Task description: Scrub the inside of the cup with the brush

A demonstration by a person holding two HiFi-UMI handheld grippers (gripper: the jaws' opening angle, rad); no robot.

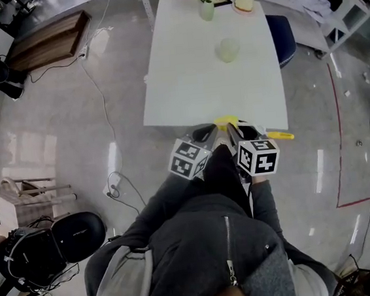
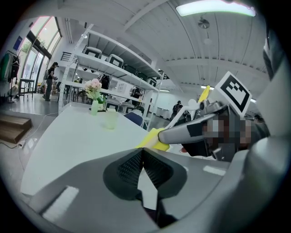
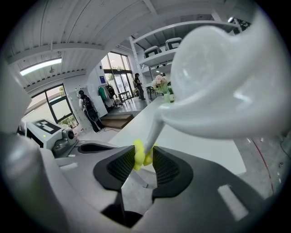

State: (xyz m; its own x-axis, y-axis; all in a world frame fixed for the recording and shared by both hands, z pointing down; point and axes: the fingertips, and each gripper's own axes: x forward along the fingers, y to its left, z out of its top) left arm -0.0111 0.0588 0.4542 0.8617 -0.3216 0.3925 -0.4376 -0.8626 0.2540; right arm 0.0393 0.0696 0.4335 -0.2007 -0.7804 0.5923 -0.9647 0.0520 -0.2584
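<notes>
Head view shows us holding both grippers side by side at the table (image 1: 184, 78) edge. Our left gripper (image 2: 143, 152) is closed on nothing; our right gripper (image 3: 144, 155) squeezes the brush (image 3: 213, 86)

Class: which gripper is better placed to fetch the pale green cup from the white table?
Left. The left gripper is empty, jaws together; the right gripper clamps the yellow-handled white brush. The pale green translucent cup stands untouched.
</notes>
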